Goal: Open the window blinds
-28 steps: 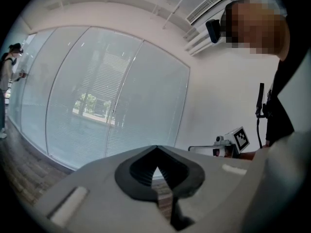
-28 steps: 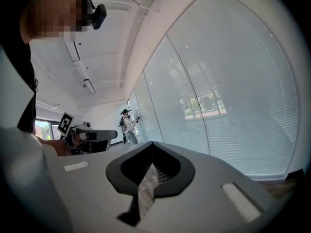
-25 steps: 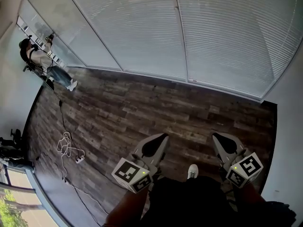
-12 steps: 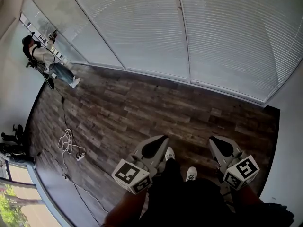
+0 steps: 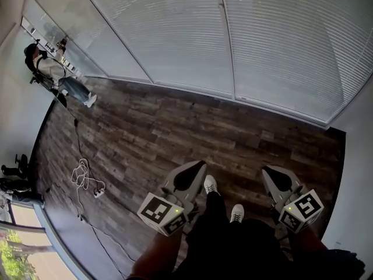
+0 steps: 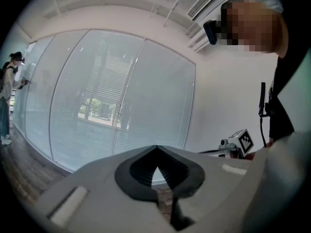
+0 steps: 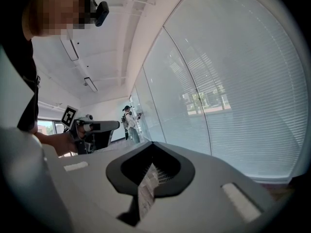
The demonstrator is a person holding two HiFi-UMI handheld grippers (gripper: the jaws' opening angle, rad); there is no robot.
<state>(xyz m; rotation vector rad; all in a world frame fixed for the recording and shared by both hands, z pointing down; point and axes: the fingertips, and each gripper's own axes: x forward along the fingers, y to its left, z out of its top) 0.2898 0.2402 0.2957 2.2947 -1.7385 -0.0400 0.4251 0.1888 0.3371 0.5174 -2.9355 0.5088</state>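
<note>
White slatted blinds [image 5: 175, 34] hang shut over the whole curved window wall, reaching down to the floor; they also fill the left gripper view [image 6: 97, 96] and the right gripper view [image 7: 233, 96]. My left gripper [image 5: 195, 167] and right gripper [image 5: 267, 169] are held side by side low in the head view, both pointing at the blinds from some way back. The jaws of each meet at the tips with nothing between them, as seen on the left gripper [image 6: 155, 148] and the right gripper [image 7: 152, 143]. No cord or wand of the blinds can be made out.
Dark wood plank floor [image 5: 175, 133] lies between me and the window. Another person [image 5: 55, 74] stands at the blinds far left. A white cable [image 5: 84, 182] lies coiled on the floor at left. A white wall [image 5: 358, 174] closes the right side. My white shoes [image 5: 211, 184] show below.
My left shoe has stepped forward into view between the grippers. The foot of the blinds sits slightly lower in the picture. Both grippers stay shut and side by side.
</note>
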